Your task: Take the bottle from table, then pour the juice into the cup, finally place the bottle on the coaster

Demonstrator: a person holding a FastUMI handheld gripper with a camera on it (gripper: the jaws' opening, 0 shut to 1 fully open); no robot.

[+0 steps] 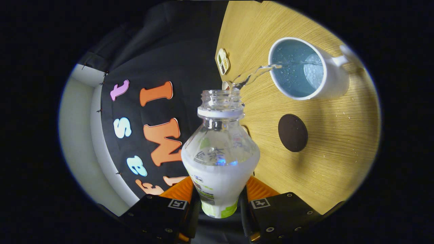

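1. The bottle point(219, 149) is off the table and held in the gripper point(219, 200); its capless mouth points away from the fingers, its base sits between them, and the long axis runs straight along the fingers toward 12 o'clock.
2. The whole view is rolled, with the wooden table point(339, 152) standing like a wall at 3 o'clock, so I judge the bottle tipped onto its side with the mouth level with or below the base.
3. The claw is clenched on the bottle's lower body, one finger pressing each flank.
4. A thin clear stream point(254, 72) leaves the mouth toward 2 o'clock and lands inside the white cup point(334, 83), which lies beyond the fingers; liquid shows inside it.
5. Progress: pick-up done, pouring under way. Left to do: right the bottle, then set it down.
6. The dark round coaster point(293, 132) lies bare on the table, near the cup, at about 3 o'clock from the bottle's neck.
7. Scattered droplets point(342, 113) dot the wood near the cup, which suggests some spillage.
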